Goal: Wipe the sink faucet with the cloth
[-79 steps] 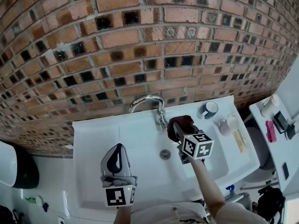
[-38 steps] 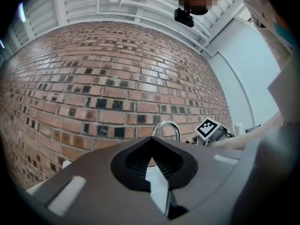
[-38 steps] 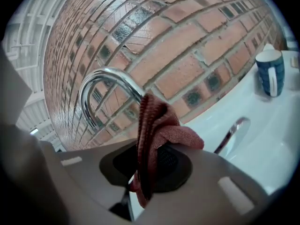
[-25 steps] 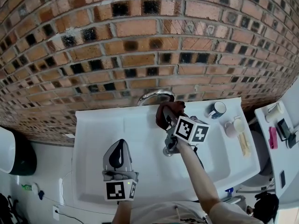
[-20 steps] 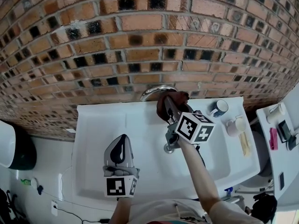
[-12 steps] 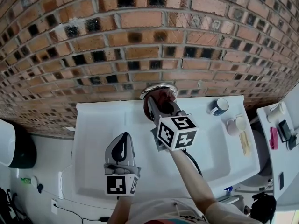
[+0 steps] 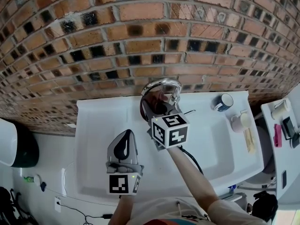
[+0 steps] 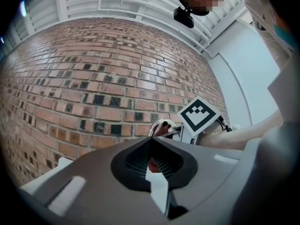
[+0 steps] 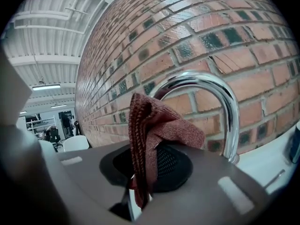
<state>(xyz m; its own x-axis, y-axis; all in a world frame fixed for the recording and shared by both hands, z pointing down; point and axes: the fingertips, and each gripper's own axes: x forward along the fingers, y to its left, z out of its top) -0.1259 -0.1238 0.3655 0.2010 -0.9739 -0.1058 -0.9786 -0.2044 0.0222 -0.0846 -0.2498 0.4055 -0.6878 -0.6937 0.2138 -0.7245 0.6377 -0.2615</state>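
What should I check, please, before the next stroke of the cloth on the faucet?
1. Cloth gripped: ok. The right tongs are shut on it.
2. Cloth touching the faucet: cannot tell. It sits by the arch, but contact is unclear.
3. Left tongs out of the way: ok. They are shut, empty, over the sink and apart from the faucet.
4. Mug clear: ok. It stands on the sink's rim to the right, apart from both tongs.
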